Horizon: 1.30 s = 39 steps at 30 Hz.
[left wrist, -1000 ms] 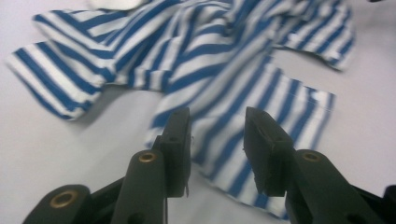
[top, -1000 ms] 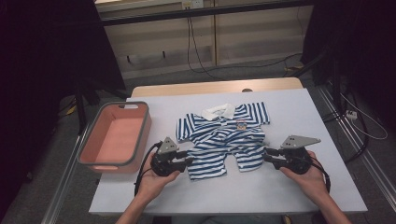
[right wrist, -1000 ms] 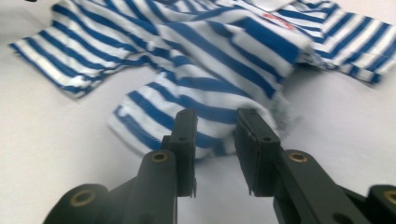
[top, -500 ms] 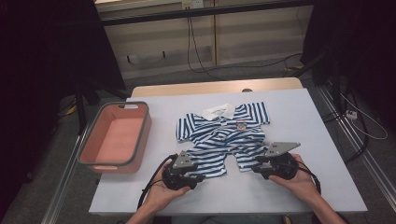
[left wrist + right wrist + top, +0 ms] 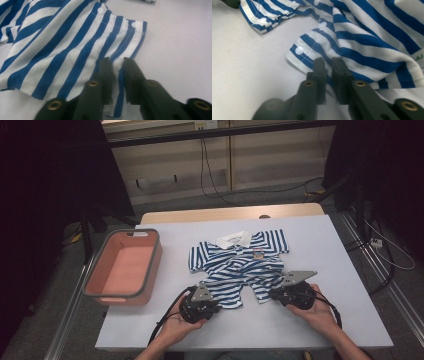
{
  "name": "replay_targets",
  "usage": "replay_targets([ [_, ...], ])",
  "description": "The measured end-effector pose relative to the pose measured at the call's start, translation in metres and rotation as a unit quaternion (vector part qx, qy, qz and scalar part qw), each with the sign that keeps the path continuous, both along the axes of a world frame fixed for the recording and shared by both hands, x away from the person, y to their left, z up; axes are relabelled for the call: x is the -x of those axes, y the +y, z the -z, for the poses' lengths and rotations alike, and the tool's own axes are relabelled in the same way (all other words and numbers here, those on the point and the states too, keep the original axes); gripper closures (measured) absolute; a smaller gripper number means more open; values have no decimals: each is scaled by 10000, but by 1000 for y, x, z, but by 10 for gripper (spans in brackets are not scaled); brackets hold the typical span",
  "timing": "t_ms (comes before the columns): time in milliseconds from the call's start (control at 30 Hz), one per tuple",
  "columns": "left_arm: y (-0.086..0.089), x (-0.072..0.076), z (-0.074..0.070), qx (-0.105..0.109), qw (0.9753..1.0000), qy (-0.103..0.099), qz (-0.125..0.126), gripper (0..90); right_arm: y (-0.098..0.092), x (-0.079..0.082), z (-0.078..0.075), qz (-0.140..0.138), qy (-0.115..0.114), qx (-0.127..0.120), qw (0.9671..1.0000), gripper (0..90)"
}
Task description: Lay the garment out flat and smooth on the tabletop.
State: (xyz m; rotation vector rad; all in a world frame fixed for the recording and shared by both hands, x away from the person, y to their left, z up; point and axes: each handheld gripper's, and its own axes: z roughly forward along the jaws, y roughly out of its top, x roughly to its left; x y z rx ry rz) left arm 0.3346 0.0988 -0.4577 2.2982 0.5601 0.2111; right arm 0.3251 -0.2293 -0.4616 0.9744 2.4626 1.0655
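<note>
Both grippers, left gripper [image 5: 117,62] and right gripper [image 5: 328,62], are pinching the striped shirt's [image 5: 240,265] hem between nearly closed fingers; the right gripper view is showing partial green lettering, unreadable, beside the right fingers [image 5: 339,75].

left claw [image 5: 216,306]: moved in, pinching striped shirt [image 5: 239,265] hem | right claw [image 5: 272,294]: moved in, pinching hem

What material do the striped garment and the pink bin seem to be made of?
Striped garment: soft knit cloth, probably cotton, matte; it wrinkles and shows stitched hems, with white snaps. Pink bin: likely moulded plastic, smooth, with a grey rim.
</note>
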Motion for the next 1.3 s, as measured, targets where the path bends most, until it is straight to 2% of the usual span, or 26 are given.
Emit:
replay_targets([
  [33,0,-1,0,42,10000,61,-36,882,0,0,0,14,11,0,10000,862],
  [167,2,-1,-3,-64,9999,161,-3,892,0,5,-4,52,68,4,10000,900],
  [333,8,2,-4,56,9992,380,56,894,-1,16,-9,-28,48,-48,10000,900],
  [600,13,16,-13,200,9989,411,123,893,0,30,-17,-55,85,-256,9996,900],
  [800,23,30,-15,197,9986,447,208,893,3,48,-18,-139,146,-274,9994,900],
  [900,29,37,-16,298,9982,491,196,892,2,56,-18,-138,182,-322,9992,900],
  [933,32,39,-16,286,9984,449,170,891,2,57,-18,-110,210,-371,9990,890],
  [967,34,39,-15,356,9980,491,174,888,1,58,-17,-112,221,-403,9989,840],
  [1033,38,37,-14,366,9982,460,90,815,-2,57,-17,-35,185,-423,9989,707],
  [1133,41,30,-16,491,9981,381,-49,669,-8,54,-18,72,119,-508,9986,601],
  [1233,45,26,-19,498,9983,248,-198,547,-17,55,-21,196,65,-610,9979,584],
  [1300,48,22,-17,483,9982,174,-294,480,-25,55,-23,345,32,-661,9972,630],
])
